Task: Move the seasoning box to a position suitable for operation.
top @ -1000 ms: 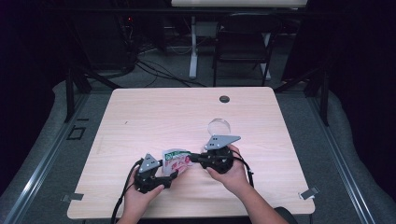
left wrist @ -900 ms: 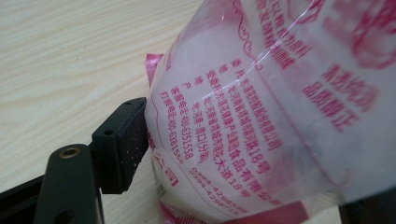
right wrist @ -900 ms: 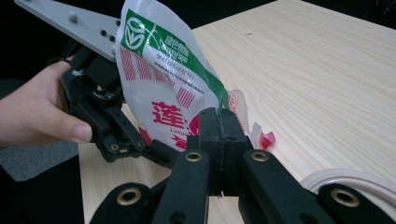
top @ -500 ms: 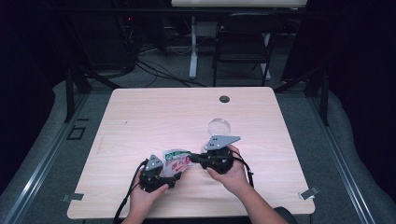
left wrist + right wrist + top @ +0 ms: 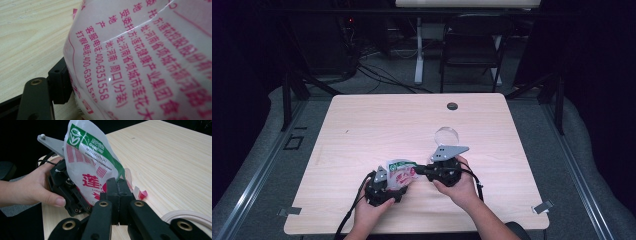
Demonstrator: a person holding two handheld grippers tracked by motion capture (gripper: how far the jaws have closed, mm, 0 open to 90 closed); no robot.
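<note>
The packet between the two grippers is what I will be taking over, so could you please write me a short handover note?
Right gripper: shut on an edge of the packet.
Left gripper: holds the packet's other side; one jaw lies against it in its own view, the full grip is hidden.
Packet: a white bag with red and green print, held between both grippers over the table's near edge.
Clear bowl: on the table beyond the right gripper.
Done: both grippers are on the packet.
Left: probably tearing it open; no tear is visible.

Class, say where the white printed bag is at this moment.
In the high view the printed bag is near the table's front edge, between the left gripper and right gripper, whose shut jaws pinch its edge.
</note>
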